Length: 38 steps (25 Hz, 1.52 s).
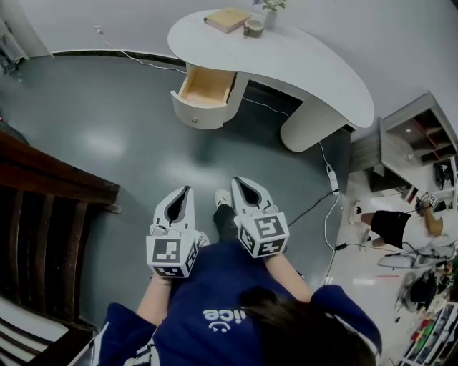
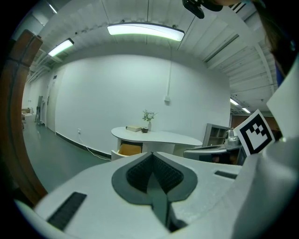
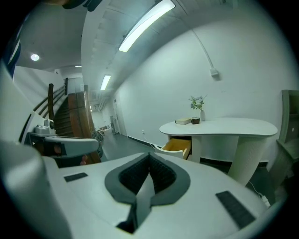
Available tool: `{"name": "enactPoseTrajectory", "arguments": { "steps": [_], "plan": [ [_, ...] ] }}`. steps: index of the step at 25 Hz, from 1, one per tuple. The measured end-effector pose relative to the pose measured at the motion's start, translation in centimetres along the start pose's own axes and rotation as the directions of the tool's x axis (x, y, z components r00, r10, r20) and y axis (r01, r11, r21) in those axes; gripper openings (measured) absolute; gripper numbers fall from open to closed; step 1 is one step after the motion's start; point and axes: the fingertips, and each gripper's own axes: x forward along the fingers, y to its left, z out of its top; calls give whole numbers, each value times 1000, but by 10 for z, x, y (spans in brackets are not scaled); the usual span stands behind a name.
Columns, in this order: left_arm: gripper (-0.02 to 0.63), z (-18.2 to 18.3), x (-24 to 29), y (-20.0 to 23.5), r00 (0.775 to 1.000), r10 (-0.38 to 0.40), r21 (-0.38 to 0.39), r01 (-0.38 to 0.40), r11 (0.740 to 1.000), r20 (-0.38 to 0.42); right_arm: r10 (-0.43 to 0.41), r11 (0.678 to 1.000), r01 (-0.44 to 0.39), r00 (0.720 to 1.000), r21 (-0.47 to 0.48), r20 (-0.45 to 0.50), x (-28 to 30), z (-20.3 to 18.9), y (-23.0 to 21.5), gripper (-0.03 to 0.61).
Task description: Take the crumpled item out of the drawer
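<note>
**Head view.** Left gripper (image 1: 187, 191) and right gripper (image 1: 235, 181): side by side low in the frame, each with jaws closed together and nothing held. Drawer (image 1: 206, 87): pulled open under the left end of the white desk (image 1: 308, 68), well apart from both grippers across the grey floor (image 1: 107, 129). Its pale wood inside shows; the crumpled item cannot be made out there. On the desk top: book (image 1: 227, 19), cup (image 1: 253, 28), small plant (image 1: 271, 8).

**Left gripper view.** Jaws meet at a seam, empty. The drawer (image 2: 129, 150) sits far off, just above and left of the tips, and its front wall hides the inside. The right gripper's marker cube (image 2: 255, 133) shows at the right.

**Right gripper view.** Jaws closed, empty. The drawer (image 3: 178, 145) lies far off, right of the tips, with its yellow-wood inner wall showing.
</note>
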Motion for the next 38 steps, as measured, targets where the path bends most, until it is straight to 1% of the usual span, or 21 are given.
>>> {"name": "enactPoseTrajectory", "arguments": {
  "steps": [3,11,22,29,34,38],
  "plan": [
    [5,9,22,8,1000,24,-21,-24,999,-4,39,999,-39,999,-15,-15,24,10,-13,7],
    [5,30,82,28,996,93,-38,-93,995,-12,135,988,-139,989,-69,-59,87,35,-46,8],
    [5,55,169,25,985,172,-61,-172,983,-1,230,966,-237,970,-100,-80,150,68,-109,8],
    [5,55,197,25,983,183,-66,-184,981,-24,248,964,-257,963,-76,-106,170,69,-130,8],
    [5,59,207,37,982,189,-65,-191,979,-28,251,962,-261,960,-77,-123,184,67,-131,8],
    [5,58,221,55,982,184,-67,-187,980,-38,234,966,-245,963,-77,-132,203,66,-135,8]
  ]
}}
